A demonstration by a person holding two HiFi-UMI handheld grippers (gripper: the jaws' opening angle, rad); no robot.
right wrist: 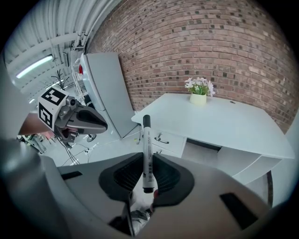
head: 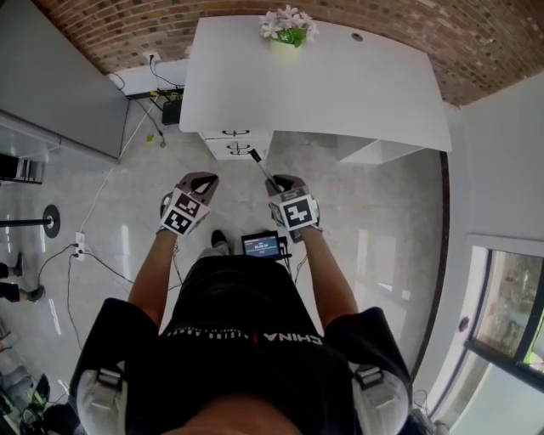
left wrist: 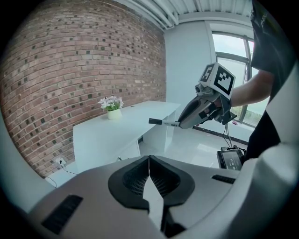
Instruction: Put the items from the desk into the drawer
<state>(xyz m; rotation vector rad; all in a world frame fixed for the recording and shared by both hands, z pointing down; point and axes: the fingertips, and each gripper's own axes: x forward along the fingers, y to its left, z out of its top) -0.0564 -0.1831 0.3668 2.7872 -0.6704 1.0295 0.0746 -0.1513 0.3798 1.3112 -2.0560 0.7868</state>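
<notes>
White desk has a flower pot sitting at its far edge. The right gripper is clamped on a black-capped marker, up in the air just short of the desk's drawers. The left gripper has its jaws pressed together, holding nothing.

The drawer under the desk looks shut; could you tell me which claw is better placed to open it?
Left, I would judge. The left claw is shut on nothing, so it is free to pull the drawer. The right claw is clamped on the marker.
</notes>
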